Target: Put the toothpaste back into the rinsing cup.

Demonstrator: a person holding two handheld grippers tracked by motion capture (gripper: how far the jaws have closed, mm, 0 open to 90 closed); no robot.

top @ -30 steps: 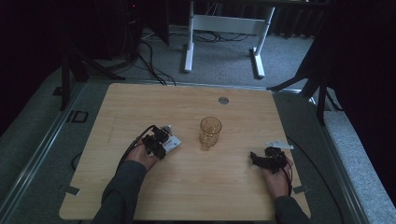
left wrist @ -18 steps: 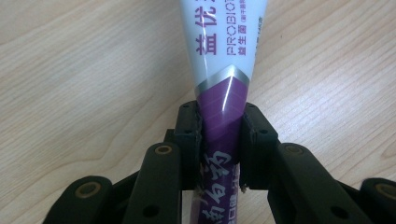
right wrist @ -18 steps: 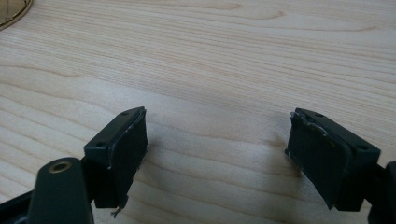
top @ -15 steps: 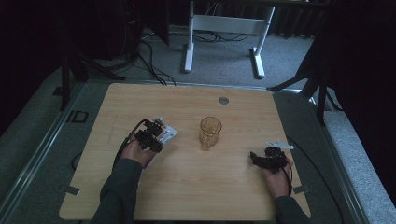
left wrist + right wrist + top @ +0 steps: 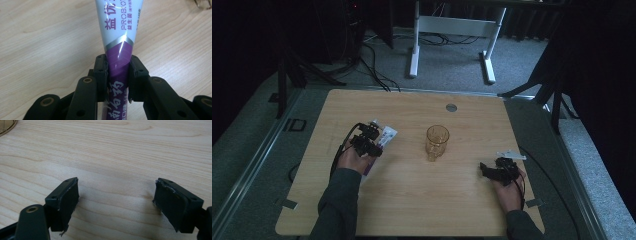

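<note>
Your left claw point(image 5: 373, 136) is clamped on a toothpaste tube point(image 5: 119, 37), the pads pressing both flanks of its purple lower part just below the silver band, with the white printed part running on ahead of the jaws. From the high view the tube sits in that claw over the left half of the counter point(image 5: 412, 200), angled toward the far right; whether it is clear of the wood or brushing it you cannot tell from these views. Treat the tube as light and soft: it will likely dent and squash under a hard squeeze, and its glossy skin could slide, so your grip low on the narrower purple section looks a sensible place, away from the fatter body. To the right of it, a clear amber glass point(image 5: 437, 142) stands upright near the middle of the counter, well apart from both claws; it is rigid and breakable, so keep the tube's free end from knocking it. Farthest right, your right claw point(image 5: 117, 202) hangs wide open just above the bare wood, holding nothing and touching nothing.
</note>
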